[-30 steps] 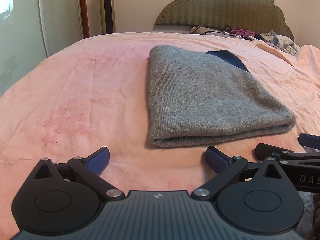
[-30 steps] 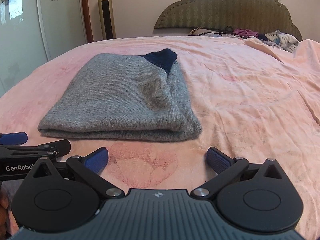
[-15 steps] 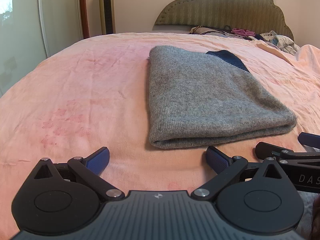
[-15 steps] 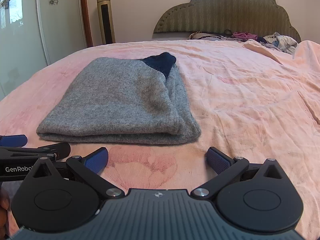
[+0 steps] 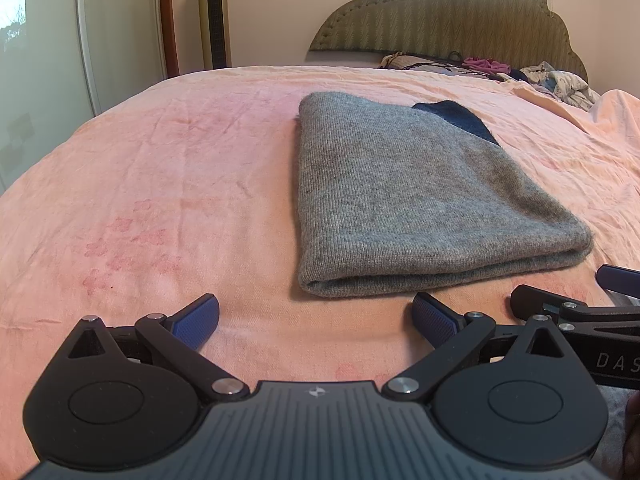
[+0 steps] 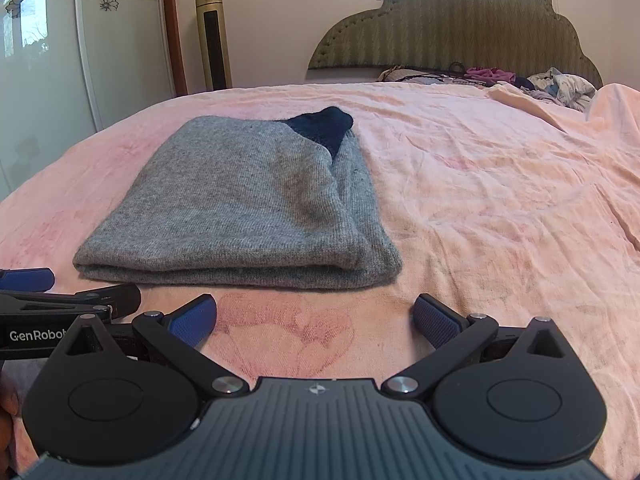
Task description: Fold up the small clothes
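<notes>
Pink bedspread (image 6: pixel 480 208), folded grey sweater (image 6: pixel 248 208), far clothes pile (image 6: pixel 560 84) indistinct

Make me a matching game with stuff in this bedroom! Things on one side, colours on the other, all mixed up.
Things:
1. folded sweater
2. bed sheet
3. headboard
4. gripper pads

Colours:
A. blue
B. pink
C. grey
D. olive green

Pairs: 1-C, 2-B, 3-D, 4-A
</notes>
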`<action>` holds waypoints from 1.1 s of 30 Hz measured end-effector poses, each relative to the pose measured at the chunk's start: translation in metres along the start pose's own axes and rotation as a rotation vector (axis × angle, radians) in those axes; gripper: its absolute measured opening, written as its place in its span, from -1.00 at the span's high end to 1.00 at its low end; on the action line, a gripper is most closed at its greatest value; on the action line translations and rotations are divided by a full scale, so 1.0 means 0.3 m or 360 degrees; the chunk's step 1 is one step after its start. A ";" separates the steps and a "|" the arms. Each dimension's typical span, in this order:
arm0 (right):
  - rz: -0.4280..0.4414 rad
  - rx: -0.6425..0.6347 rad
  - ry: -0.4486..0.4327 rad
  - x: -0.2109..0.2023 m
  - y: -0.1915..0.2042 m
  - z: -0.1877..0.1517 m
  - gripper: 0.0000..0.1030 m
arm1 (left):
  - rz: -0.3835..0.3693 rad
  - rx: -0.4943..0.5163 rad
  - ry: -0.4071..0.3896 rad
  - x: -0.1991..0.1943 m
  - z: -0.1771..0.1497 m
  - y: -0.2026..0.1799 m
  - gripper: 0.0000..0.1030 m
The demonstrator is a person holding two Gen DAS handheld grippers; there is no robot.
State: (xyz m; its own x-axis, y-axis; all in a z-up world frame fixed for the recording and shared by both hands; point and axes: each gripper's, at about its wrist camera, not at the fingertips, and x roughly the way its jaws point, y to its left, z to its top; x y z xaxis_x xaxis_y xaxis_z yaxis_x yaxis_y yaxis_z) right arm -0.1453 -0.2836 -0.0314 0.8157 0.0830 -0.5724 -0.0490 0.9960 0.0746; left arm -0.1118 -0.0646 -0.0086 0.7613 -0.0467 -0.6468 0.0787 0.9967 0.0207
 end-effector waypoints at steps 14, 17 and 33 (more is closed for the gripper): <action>0.0004 -0.0001 -0.0007 -0.003 -0.001 -0.003 -1.00 | -0.0001 -0.0001 0.0011 -0.004 0.003 -0.003 -1.00; 0.0004 -0.0001 -0.0007 -0.003 -0.001 -0.003 -1.00 | -0.0001 -0.0002 0.0009 -0.006 0.000 -0.003 -1.00; 0.0002 0.0003 -0.0009 -0.003 0.001 -0.003 -1.00 | -0.0006 0.0000 0.0050 -0.007 0.004 0.000 -1.00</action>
State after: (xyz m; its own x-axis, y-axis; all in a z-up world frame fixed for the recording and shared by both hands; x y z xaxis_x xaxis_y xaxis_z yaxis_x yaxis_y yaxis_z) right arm -0.1467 -0.2835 -0.0316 0.8189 0.0841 -0.5677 -0.0491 0.9958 0.0767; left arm -0.1126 -0.0645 -0.0062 0.7403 -0.0485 -0.6705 0.0815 0.9965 0.0179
